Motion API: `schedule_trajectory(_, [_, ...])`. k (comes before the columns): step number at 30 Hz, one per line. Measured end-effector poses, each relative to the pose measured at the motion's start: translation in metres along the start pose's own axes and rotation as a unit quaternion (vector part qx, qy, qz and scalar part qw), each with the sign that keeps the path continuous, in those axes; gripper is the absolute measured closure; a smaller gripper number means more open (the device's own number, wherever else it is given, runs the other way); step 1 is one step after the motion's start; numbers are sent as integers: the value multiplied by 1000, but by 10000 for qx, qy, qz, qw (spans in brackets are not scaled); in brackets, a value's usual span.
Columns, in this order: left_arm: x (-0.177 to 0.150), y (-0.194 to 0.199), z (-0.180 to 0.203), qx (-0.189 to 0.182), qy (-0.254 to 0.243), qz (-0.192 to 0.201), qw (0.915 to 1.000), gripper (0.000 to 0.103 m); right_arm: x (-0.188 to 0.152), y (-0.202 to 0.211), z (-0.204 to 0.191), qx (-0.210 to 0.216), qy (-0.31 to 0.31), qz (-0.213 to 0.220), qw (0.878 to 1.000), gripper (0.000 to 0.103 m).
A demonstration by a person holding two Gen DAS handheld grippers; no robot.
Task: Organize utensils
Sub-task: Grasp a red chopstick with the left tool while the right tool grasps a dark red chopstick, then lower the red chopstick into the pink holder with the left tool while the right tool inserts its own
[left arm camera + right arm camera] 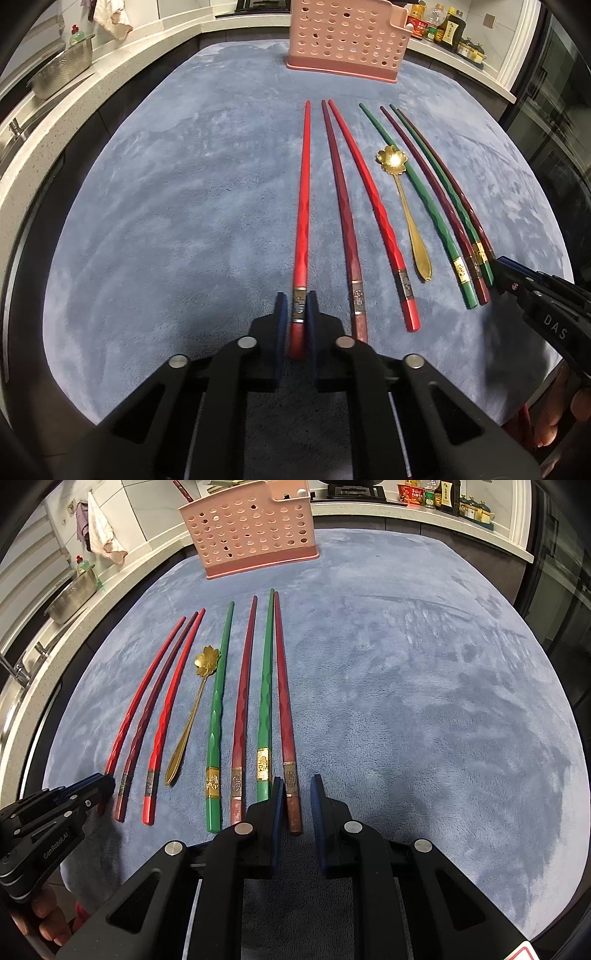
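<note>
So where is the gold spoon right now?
The gold spoon lies on the blue cloth, near the middle of the row, between a red chopstick on its left and a green chopstick on its right.

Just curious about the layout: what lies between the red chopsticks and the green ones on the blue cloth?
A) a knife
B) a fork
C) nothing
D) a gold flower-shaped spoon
D: the gold flower-bowled spoon lies between a red chopstick and a green chopstick.
</note>
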State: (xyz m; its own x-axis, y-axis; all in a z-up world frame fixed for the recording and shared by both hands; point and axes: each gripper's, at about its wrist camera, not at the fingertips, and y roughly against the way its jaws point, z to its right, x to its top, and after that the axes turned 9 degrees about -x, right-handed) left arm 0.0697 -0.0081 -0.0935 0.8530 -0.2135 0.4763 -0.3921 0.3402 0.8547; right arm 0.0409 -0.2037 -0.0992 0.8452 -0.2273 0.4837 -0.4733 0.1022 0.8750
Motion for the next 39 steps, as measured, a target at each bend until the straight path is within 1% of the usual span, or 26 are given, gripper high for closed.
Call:
schedule_trajectory(3, [0, 0, 0, -9, -3, 8, 10000, 96, 0, 0, 1, 9, 9, 7, 10000, 89])
schedule_trajectory(7, [0, 3, -1, -29, 30, 52, 10000, 96, -1, 1, 2, 14, -5, 2, 10000, 94])
schedule_trajectory(15, [7, 15, -1, -43, 57, 159, 9998, 96, 1, 11, 2, 102, 15, 68, 9999, 95])
schedule_trajectory(20, [15, 26, 0, -82, 120, 254, 9996, 96, 8, 27, 3, 112, 5, 262, 9996, 95])
schedule_trajectory(24, [25, 40, -3, -212, 213, 368, 9989, 96, 18, 43, 7, 130, -78, 455, 9989, 95])
schedule_trajectory(26, [30, 46, -4, -206, 223, 421, 9987, 96, 24, 52, 11, 139, -146, 556, 9982, 95])
schedule_trajectory(32, [48, 70, -5, -222, 275, 673, 9971, 96, 47, 81, 21, 145, -258, 887, 9956, 95])
schedule_trajectory(39, [77, 100, -6, -198, 277, 1075, 9936, 96, 78, 111, 29, 177, -341, 1288, 9909, 96])
